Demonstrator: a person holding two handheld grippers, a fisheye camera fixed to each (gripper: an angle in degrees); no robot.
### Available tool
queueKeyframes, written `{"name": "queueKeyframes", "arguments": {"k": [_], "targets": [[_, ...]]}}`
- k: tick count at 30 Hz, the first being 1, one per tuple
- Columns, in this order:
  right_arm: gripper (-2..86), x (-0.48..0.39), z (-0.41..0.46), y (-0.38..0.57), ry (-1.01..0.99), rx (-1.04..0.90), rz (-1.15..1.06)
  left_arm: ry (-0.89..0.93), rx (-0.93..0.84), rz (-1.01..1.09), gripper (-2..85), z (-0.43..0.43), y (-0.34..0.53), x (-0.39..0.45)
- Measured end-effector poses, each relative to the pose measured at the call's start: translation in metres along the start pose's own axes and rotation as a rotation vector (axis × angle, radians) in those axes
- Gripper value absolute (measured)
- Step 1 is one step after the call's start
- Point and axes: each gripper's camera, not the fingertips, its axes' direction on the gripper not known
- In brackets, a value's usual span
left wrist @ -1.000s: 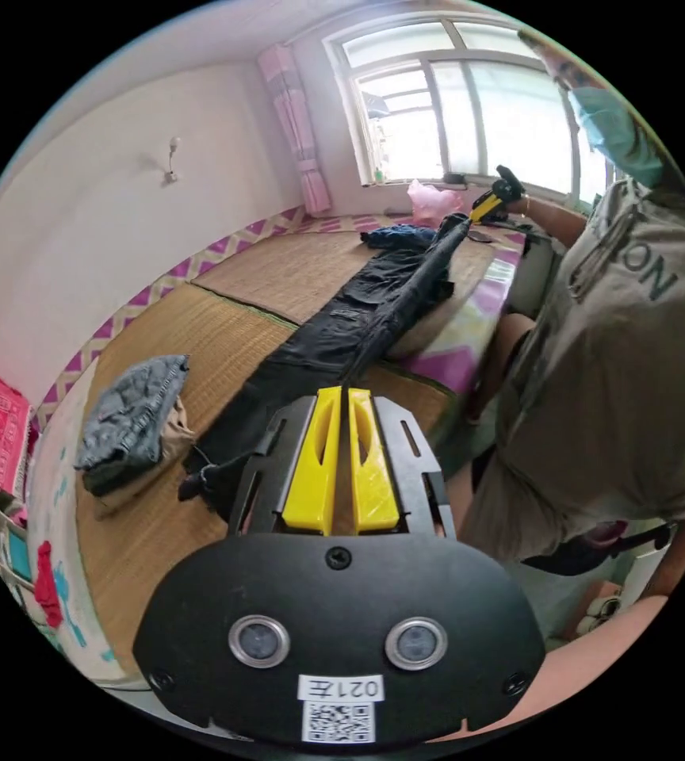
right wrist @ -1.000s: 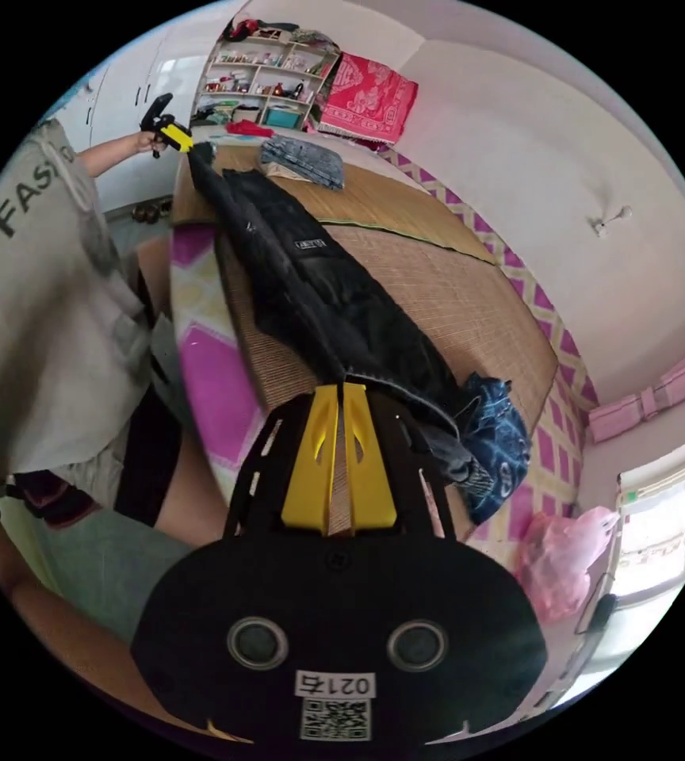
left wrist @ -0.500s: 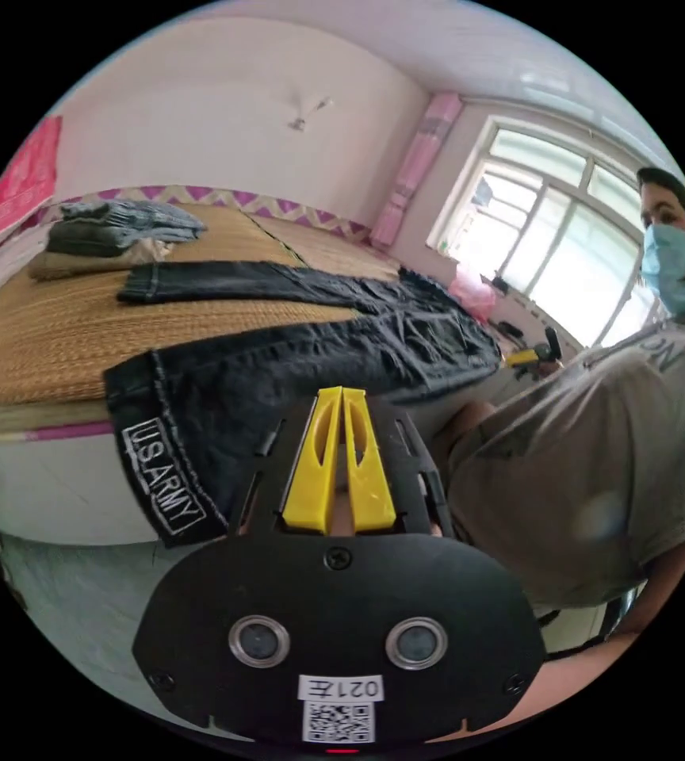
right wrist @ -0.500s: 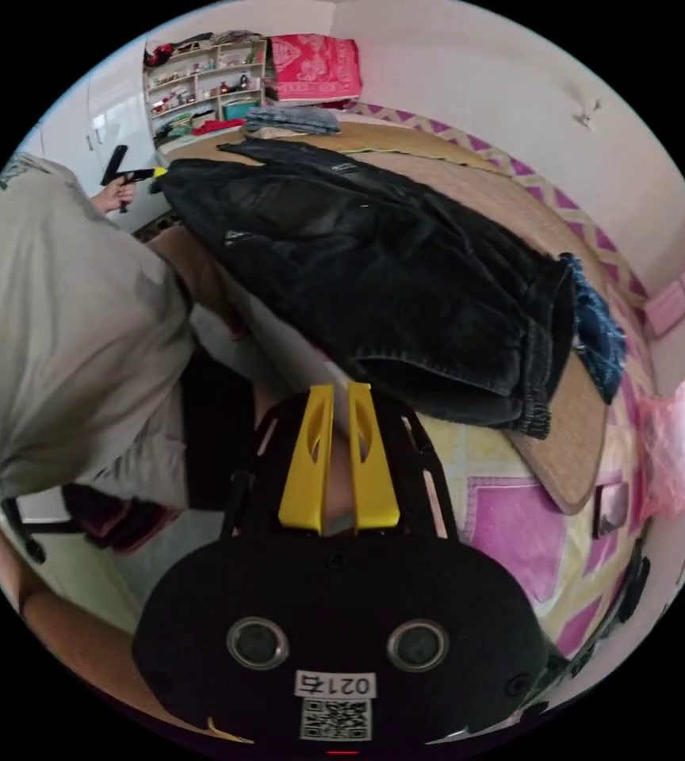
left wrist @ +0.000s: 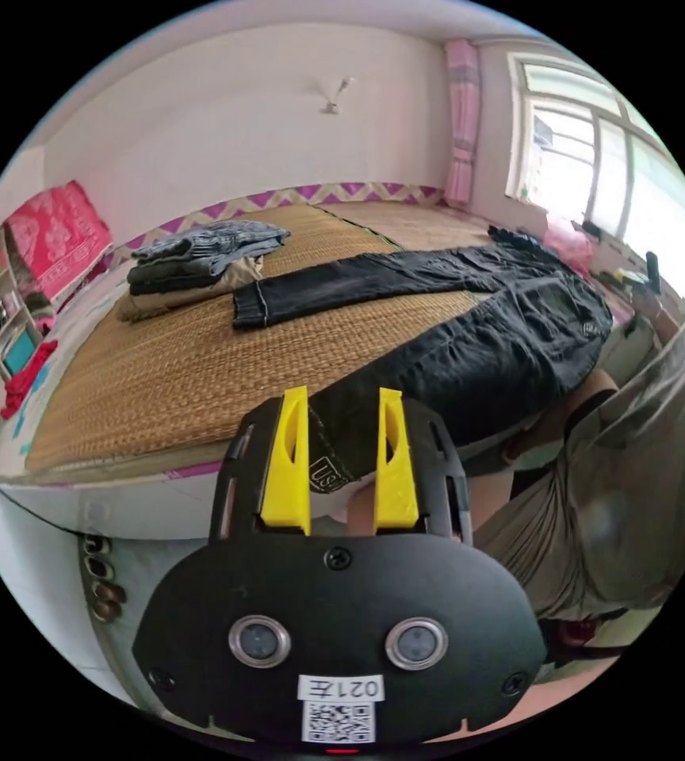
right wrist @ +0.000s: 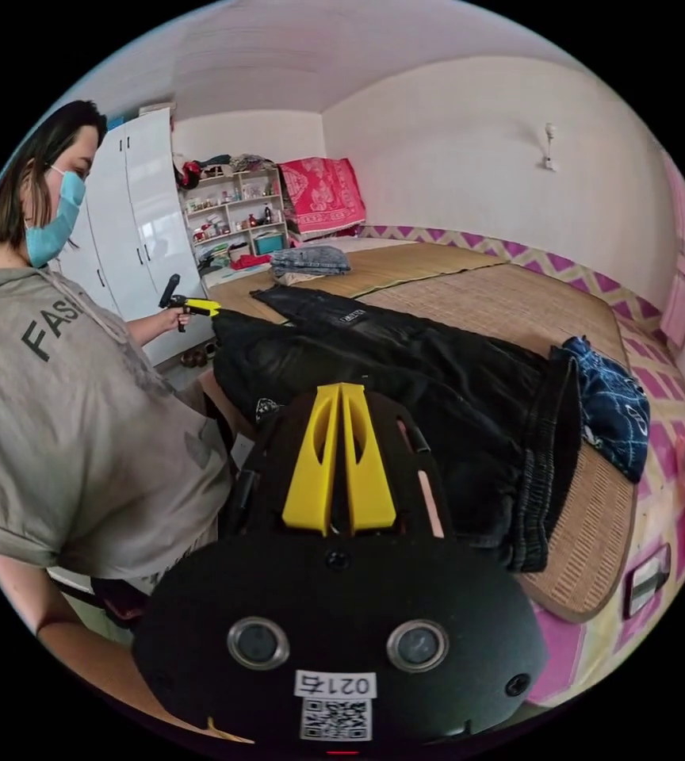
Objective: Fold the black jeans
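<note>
Woven straw mat [left wrist: 160, 372] covers bed. Folded grey and tan clothes stack [left wrist: 200, 258] at far end. Crumpled blue patterned garment [right wrist: 612, 408] near pink plastic bag [left wrist: 568, 242].

Jeans [left wrist: 469, 349] spread across mat [left wrist: 160, 380], folded clothes stack [left wrist: 200, 258] beyond them.

Black jeans [left wrist: 469, 349], yellow-jawed tool [left wrist: 342, 396], tan mat [left wrist: 160, 380].

Surface: a wide bed platform covered by woven straw matting [left wrist: 160, 380] | Lying on it: black jeans [left wrist: 469, 349] being spread flat, one leg hanging over the near edge | a folded grey and beige clothes stack [left wrist: 200, 258] | a crumpled dark-blue patterned garment [right wrist: 612, 404] beside the waistband
</note>
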Motion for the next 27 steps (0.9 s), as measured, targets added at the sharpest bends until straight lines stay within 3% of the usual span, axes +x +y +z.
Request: {"name": "queueKeyframes", "arguments": {"k": [6,11,17,22,25,27], "targets": [[-1.0,-0.002,0.041,0.0,-0.058,-0.04,-0.03,0.049,-0.053,0.008,0.2,0.012,-0.022,-0.009],[-1.0,0.007,0.054,0.003,-0.062,-0.006,0.029,0.027,-0.056,0.086,-0.8,-0.007,-0.062,0.007],[-1.0,0.006,0.065,-0.012,-0.03,-0.008,0.038,-0.028,-0.069,0.237,-0.9,-0.029,-0.17,0.021],[-1.0,0.003,0.085,-0.032,-0.027,0.008,0.052,0.01,-0.306,0.228,-1.0,0.074,-0.249,-0.009],[-1.0,-0.002,0.104,-0.039,-0.026,-0.005,0.071,0.083,-0.483,0.156,-1.0,0.159,-0.239,-0.025],[-1.0,-0.005,0.112,-0.04,-0.023,-0.008,0.099,0.11,-0.422,0.123,-0.9,0.167,-0.23,-0.03]]}}
